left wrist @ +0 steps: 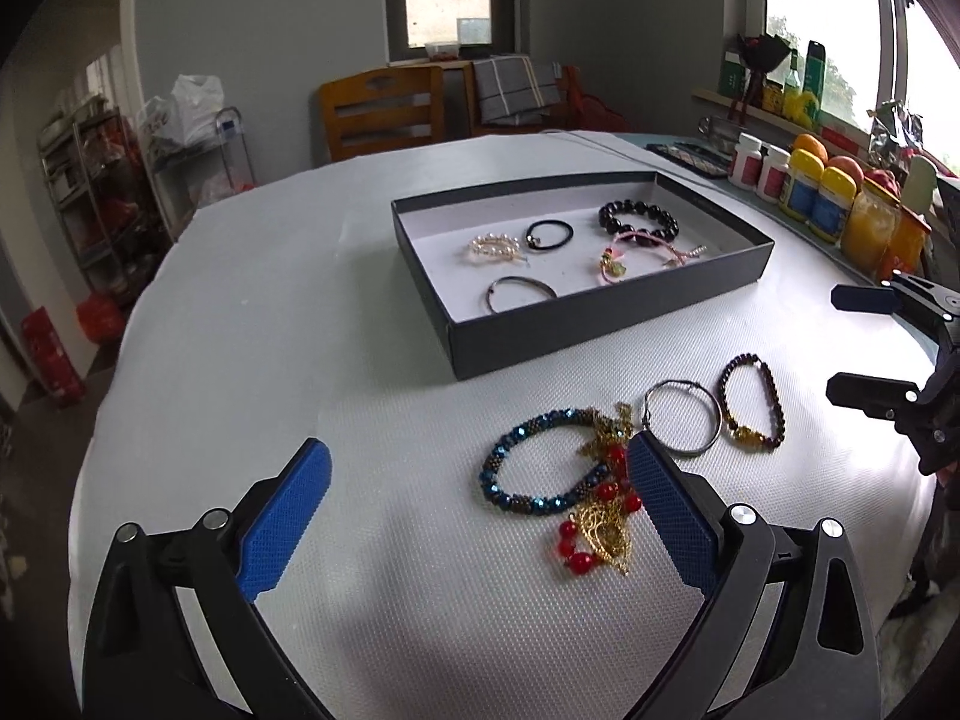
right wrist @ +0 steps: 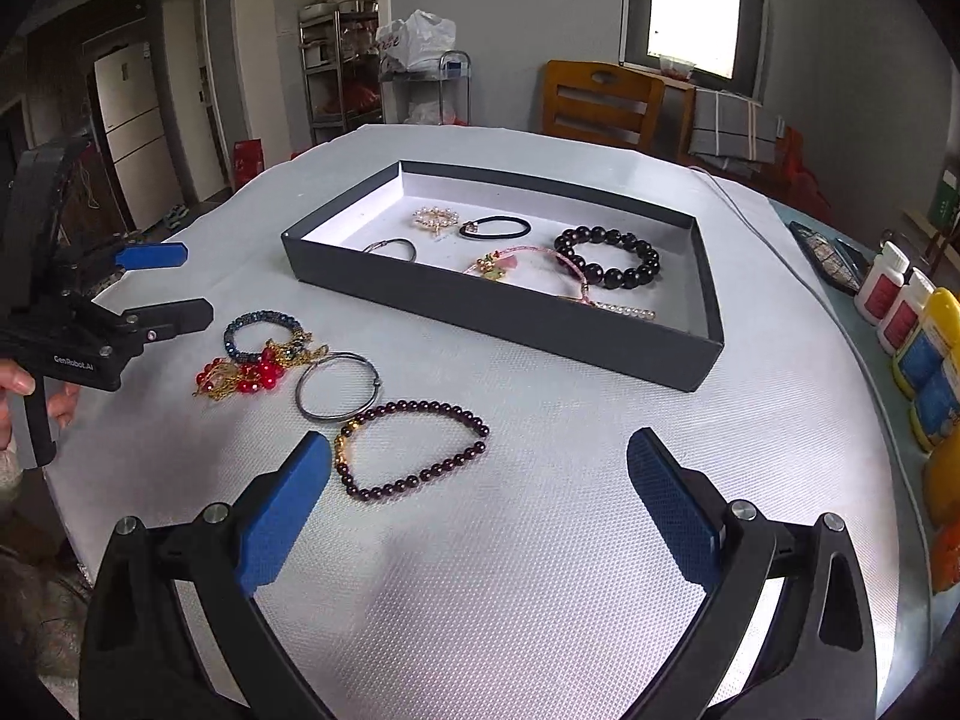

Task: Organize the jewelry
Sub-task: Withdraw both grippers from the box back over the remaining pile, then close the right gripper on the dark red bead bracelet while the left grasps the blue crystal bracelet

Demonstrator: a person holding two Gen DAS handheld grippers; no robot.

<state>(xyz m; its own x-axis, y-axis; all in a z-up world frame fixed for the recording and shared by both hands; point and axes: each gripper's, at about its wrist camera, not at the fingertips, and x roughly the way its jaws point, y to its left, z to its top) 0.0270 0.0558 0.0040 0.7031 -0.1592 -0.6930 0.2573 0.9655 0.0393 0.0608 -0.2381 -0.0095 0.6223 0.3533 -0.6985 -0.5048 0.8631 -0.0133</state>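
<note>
Just beside right hand-held gripper (right wrist: 479, 462) — dark beaded bracelet (right wrist: 414, 450), untouched

A white textured tablecloth (left wrist: 300, 360) covers the round table, with two wooden chairs (left wrist: 384, 111) drawn up at its far side, one draped with a grey checked cloth (left wrist: 510, 87). Along the window ledge stand white pill bottles (left wrist: 759, 165), yellow-capped bottles (left wrist: 816, 192) and jars of orange preserve (left wrist: 870, 228), with oranges (left wrist: 810, 144) behind them. Metal shelving (right wrist: 339, 60) lines the wall (a white plastic bag (right wrist: 420, 39) sits atop a neighbouring rack), near a white refrigerator (right wrist: 129, 114) and a red crate (left wrist: 51, 354) on the floor.
</note>
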